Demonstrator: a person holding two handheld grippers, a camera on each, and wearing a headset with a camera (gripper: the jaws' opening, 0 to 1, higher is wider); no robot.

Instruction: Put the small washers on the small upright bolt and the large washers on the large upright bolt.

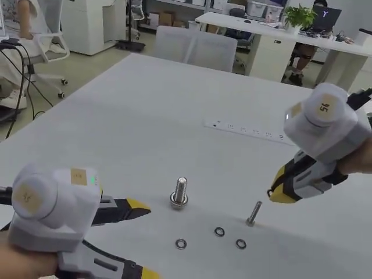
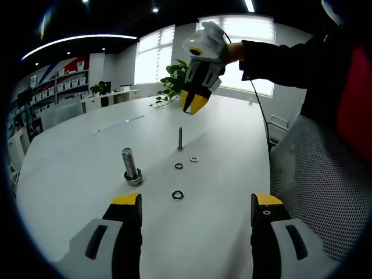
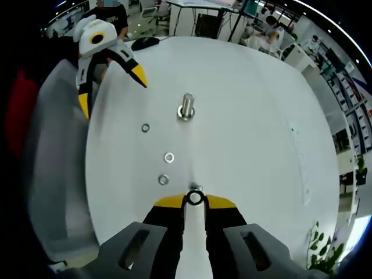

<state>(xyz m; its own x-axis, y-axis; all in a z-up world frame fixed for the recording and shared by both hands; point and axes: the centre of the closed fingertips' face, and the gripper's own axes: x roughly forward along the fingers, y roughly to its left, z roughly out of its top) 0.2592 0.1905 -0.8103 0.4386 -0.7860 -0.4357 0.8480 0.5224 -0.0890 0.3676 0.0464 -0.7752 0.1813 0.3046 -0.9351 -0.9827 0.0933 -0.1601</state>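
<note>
Right gripper [image 1: 282, 196] slants down just above the upright small bolt [image 1: 254, 213], pinching a small washer [image 3: 195, 198]; left gripper [image 2: 196, 202] gapes empty.

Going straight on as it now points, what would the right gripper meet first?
Probably the small bolt, its top just beyond the tongs of the right gripper, which pinch a washer. Depth is unclear.

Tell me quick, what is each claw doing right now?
Left claw: open, holding nothing.
Right claw: closed, pinching a washer at its tips.
</note>
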